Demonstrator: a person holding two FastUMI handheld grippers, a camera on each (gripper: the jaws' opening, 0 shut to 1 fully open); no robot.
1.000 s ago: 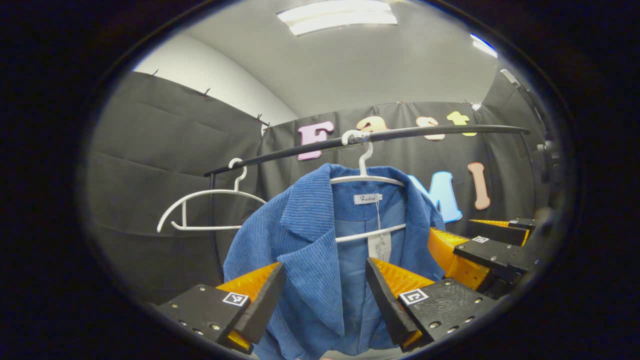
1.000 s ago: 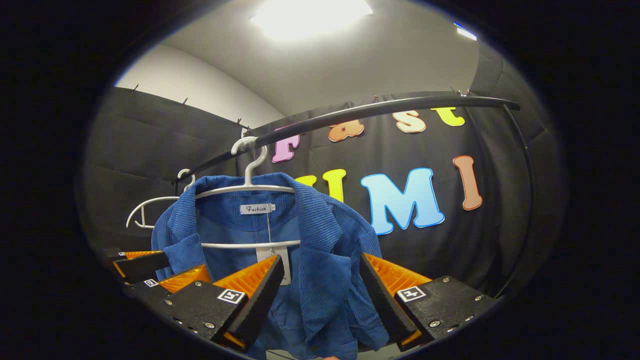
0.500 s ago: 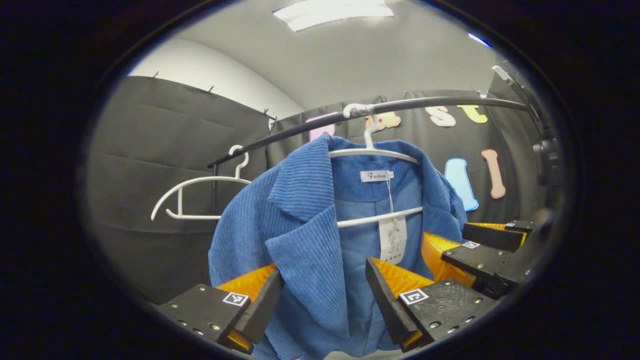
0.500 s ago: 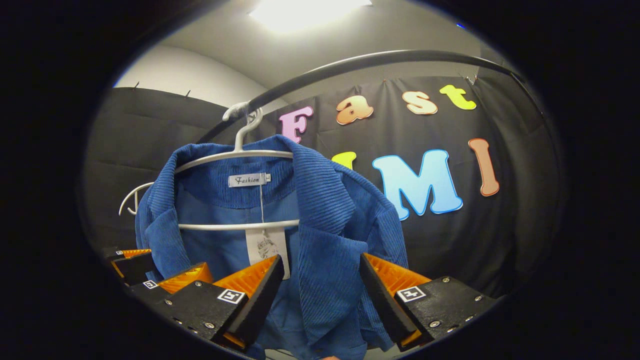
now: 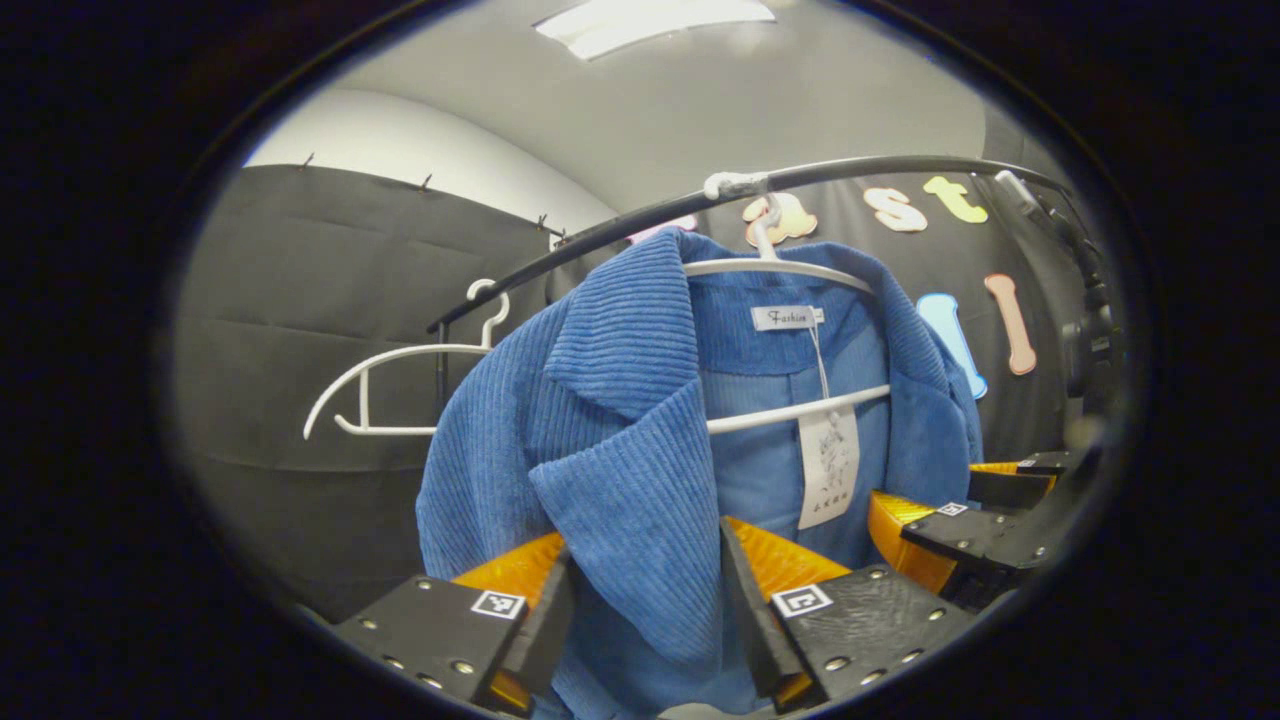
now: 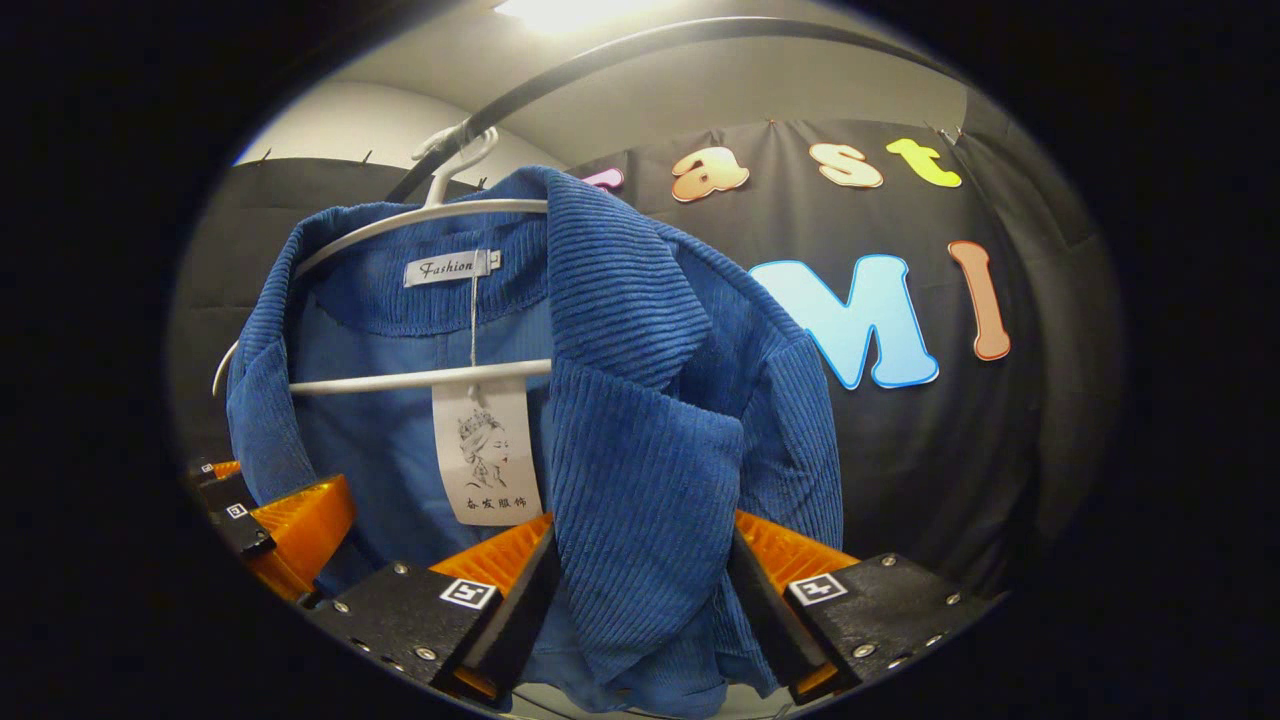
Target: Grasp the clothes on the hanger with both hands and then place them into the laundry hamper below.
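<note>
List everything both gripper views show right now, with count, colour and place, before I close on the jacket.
Blue corduroy jacket: one, blue, hung on a hanger, front open, a lapel between each gripper's fingers.
White plastic hanger carrying the jacket: one, white, hooked on the rail.
Empty white hanger: one, white, on the rail beside the jacket in the left gripper view.
Black metal rail: one, black, arching above the jacket.
White neck label: one, white, inside the collar.
Paper swing tag: one, white, hanging below the hanger's lower bar.
Ceiling light: one, white, overhead.
Left gripper: fingers either side of one lapel, contact unclear.
Right gripper: fingers either side of the other lapel, contact unclear.
</note>
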